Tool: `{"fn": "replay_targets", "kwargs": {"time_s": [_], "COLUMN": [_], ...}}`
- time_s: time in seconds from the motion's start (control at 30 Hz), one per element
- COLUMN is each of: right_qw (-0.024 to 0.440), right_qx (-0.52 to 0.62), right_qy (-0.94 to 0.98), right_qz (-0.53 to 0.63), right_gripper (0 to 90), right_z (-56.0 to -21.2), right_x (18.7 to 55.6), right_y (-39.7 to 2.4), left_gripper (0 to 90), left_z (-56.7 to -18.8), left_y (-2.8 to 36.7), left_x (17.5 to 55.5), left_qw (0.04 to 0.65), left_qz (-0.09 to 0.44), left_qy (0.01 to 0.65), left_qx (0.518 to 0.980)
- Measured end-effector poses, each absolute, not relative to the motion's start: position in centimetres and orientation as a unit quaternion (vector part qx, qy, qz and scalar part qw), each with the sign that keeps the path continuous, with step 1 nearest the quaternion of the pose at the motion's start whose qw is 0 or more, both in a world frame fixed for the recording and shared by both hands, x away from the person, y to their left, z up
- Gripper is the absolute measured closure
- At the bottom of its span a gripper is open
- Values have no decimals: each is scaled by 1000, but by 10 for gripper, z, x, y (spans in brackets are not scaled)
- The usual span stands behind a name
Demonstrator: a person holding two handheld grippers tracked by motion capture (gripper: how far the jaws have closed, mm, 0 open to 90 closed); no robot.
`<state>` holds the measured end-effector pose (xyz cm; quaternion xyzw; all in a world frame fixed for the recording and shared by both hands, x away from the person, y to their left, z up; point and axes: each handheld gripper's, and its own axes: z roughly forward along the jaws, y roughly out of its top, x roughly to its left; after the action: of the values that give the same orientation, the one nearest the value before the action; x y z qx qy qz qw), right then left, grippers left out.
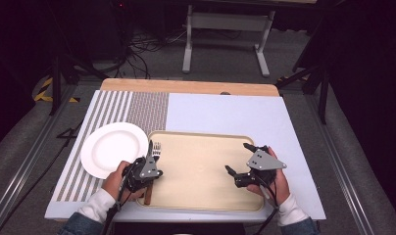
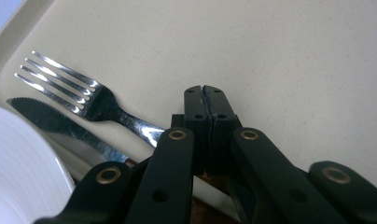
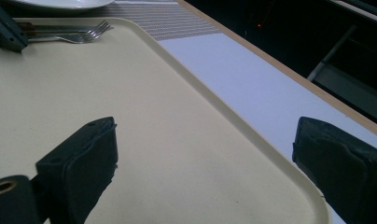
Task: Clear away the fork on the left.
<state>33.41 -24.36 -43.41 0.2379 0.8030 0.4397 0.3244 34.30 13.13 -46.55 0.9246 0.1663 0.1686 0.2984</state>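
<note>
Basically parked on the tray's (image 1: 206, 203) left edge: fork (image 2: 91, 100) and knife (image 2: 51, 123) side by side, long axes along that rim. Left gripper (image 2: 206, 100) pressed shut, probably empty, just beside them. Right gripper (image 3: 214, 163) spread wide, well apart across the tray.

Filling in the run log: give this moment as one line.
left gripper: shut, empty, beside fork | right gripper: open, empty | tray: fork, knife

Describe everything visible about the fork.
The fork is shiny silver metal with four tines. It lies flat along the left edge of the beige tray, tines pointing away from the person, beside a serrated knife. The shut left tool sits over its handle; whether it touches cannot be told.
</note>
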Motion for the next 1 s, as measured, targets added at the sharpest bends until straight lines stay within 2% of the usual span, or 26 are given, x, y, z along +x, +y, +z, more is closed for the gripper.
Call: {"fn": "replay_targets", "kwargs": {"time_s": [0.47,1.0], "right_qw": [324,331], "right_qx": [235,234], "right_qy": [804,800], "right_qz": [439,443], "right_gripper": [76,77], "right_z": [-434,-432], "right_x": [333,332], "right_y": [-242,-243], "left_gripper": [843,840], "left_z": [-466,-457], "left_y": [137,139], "left_x": [337,334], "left_qw": [307,344], "left_qz": [164,180], "left_qy": [169,163], "left_qx": [922,907]}}
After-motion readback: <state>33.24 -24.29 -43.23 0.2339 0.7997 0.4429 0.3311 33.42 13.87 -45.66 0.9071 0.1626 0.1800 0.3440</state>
